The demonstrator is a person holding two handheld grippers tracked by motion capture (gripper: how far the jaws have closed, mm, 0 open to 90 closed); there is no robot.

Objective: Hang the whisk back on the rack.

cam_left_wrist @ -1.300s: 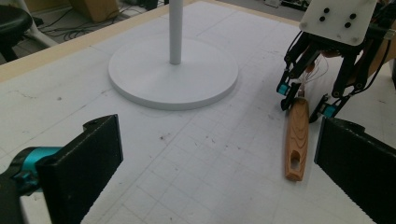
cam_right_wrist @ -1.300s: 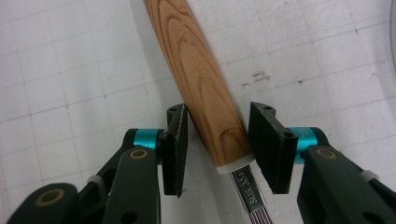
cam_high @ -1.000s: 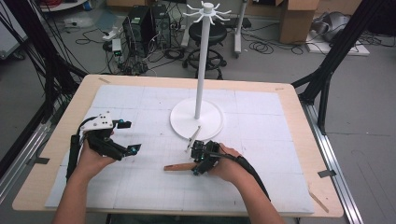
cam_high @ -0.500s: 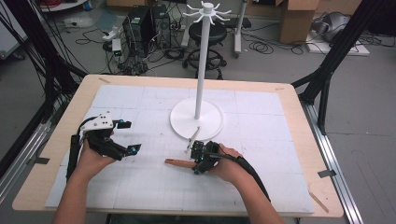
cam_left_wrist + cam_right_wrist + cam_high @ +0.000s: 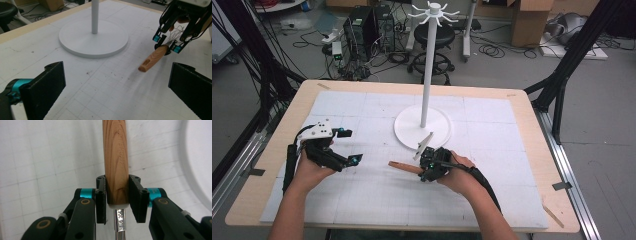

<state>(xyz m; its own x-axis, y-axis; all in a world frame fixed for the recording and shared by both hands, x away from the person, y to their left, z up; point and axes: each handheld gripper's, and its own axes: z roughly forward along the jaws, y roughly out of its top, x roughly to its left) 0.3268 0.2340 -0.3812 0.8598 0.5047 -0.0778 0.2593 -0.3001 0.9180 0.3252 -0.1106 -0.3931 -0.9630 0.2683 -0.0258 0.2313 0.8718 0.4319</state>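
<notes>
Two grippers work low in the high view: the right gripper [image 5: 428,169], just right of centre, pinches a wooden-handled whisk [image 5: 115,157] between its pads [image 5: 100,195] at the end where wood meets the metal stem, its wire loops back toward the hand. That grip leaves the handle jutting free toward frame left, just above the white gridded mat [image 5: 377,200], probably so it can be passed across or raised to the white hook stand [image 5: 426,70] behind. Lower left, the left gripper [image 5: 346,145] waits well apart, jaws spread wide and empty, seemingly ready to receive it.
</notes>
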